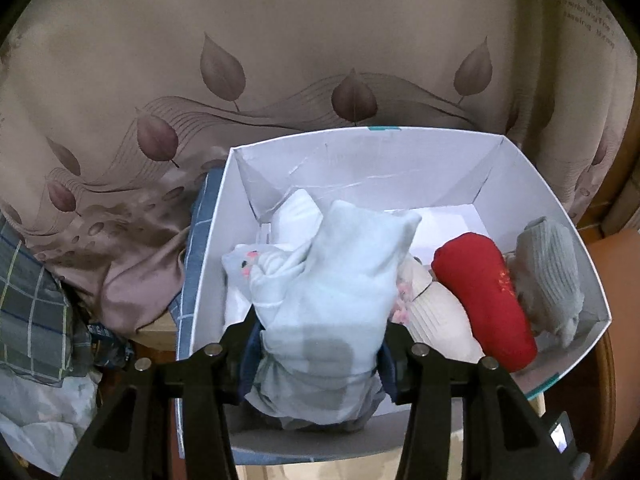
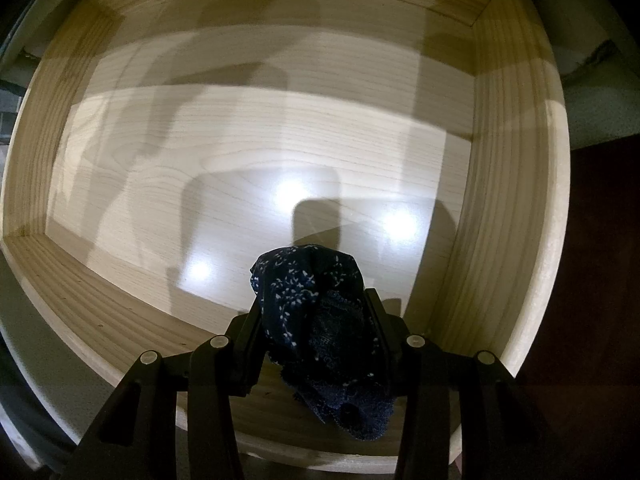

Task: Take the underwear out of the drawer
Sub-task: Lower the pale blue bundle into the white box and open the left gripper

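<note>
Item one: pale blue underwear (image 1: 320,312), pinched between the jaws of my left gripper (image 1: 316,344), above a white box (image 1: 400,160) holding a red bundle (image 1: 484,300) and a grey knit bundle (image 1: 548,276). Curtain (image 1: 280,40) behind bears print too small to read.

Item two: dark blue patterned underwear (image 2: 320,328), clamped in my right gripper (image 2: 316,332) over the bare wooden drawer (image 2: 240,140).

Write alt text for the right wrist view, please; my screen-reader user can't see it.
The right gripper is closed on a bundled piece of dark navy underwear with small white speckles and a lace edge, held over a pale wooden drawer. The visible drawer floor is bare, with shadows and three bright light spots.
</note>
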Demonstrator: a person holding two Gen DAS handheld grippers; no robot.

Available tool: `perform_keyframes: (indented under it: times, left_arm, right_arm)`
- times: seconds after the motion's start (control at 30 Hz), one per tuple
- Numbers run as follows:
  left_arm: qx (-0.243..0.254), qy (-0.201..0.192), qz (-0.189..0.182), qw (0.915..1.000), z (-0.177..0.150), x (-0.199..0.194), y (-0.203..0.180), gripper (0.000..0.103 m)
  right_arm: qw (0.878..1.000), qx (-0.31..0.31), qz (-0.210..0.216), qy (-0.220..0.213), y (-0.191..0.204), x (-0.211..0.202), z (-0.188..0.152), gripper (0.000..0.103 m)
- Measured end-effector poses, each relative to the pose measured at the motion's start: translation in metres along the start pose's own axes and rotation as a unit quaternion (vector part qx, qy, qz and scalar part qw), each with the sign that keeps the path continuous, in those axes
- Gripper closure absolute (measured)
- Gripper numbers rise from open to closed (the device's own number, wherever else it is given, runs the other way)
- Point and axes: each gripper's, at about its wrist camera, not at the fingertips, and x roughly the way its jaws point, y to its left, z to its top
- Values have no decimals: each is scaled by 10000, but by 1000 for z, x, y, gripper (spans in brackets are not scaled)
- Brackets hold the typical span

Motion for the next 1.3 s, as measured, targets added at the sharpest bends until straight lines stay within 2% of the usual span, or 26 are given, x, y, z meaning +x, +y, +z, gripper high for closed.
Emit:
perform_keyframes:
  times: [0.23, 0.5, 0.87, 1.1, 1.3]
  left_arm:
    - [45, 94, 102, 9999, -2, 5, -3, 43]
    - [-86, 196, -9, 9998, 0, -8, 5, 36]
    - [315, 265, -15, 9992, -8, -40, 0, 35]
    - [368, 381, -94, 9986, -6, -36, -7, 34]
    - [231, 374, -113, 9990, 4, -31, -4, 26]
  right_arm:
    - [10000, 4, 0, 1, -1, 0, 0, 63]
    - [10000, -3, -6, 4, 0, 0, 1, 63]
    - [10000, -15, -66, 19, 0, 0, 1, 63]
    - [9999, -31, -146, 16, -1, -1, 2, 63]
    - [9999, -21, -145, 10, 0, 0, 1, 63]
